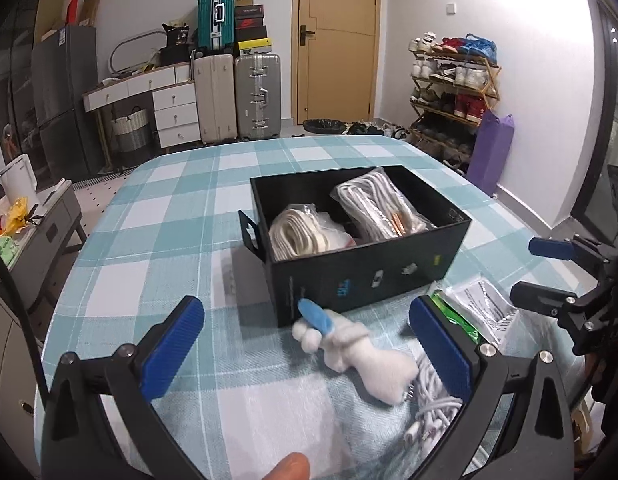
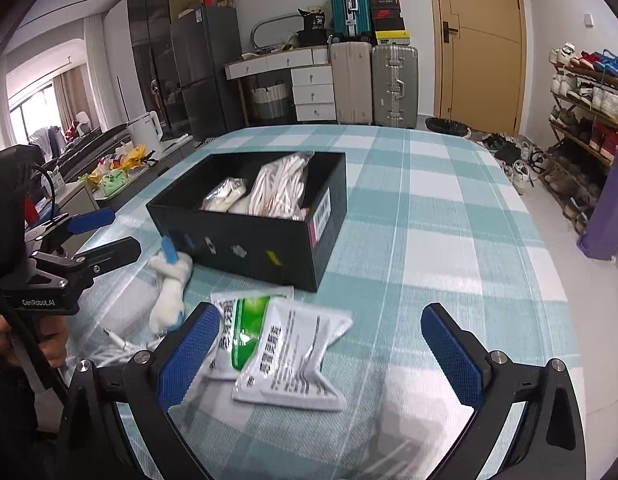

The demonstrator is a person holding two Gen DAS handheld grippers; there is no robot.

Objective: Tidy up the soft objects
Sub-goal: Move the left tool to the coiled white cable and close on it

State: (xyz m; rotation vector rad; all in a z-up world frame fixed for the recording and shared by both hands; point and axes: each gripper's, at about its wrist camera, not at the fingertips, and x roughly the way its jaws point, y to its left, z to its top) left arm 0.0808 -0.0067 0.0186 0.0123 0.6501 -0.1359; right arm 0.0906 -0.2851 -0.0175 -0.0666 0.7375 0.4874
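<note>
- Left gripper (image 1: 307, 350): jaws spread wide, nothing between the pads, hovering over the plush toy.
- Right gripper (image 2: 321, 354): jaws wide apart too, empty, hovering over the packets.
- Loose white cable (image 1: 429, 412): bunched on the tablecloth (image 1: 169, 216) at 5 o'clock in the left wrist view, just beside the toy. Not put away.
- Plush toy (image 1: 349, 346): white with a blue bit at the top end, lying on the cloth just in front of the box, at 6 o'clock from it. Top end looks to be touching the box's front wall, can't tell for sure. Not put away.
- Packets (image 2: 277, 340): silver ones and 1 green-and-white one, overlapping in a loose pile at 6 o'clock of the right wrist view, near the box's front corner but apart from it. Still out.
- Black box (image 2: 245, 236): open, mid-table, 12 o'clock from both grippers.
- Inside it: bagged white cables (image 1: 383, 208) on the right side, a bagged coil of cream-coloured cord (image 1: 297, 232) on the left. These 2 look done.
- Judgement: about halfway. 2 bags in; toy, loose cable and packets left. Box still has room on top.
</note>
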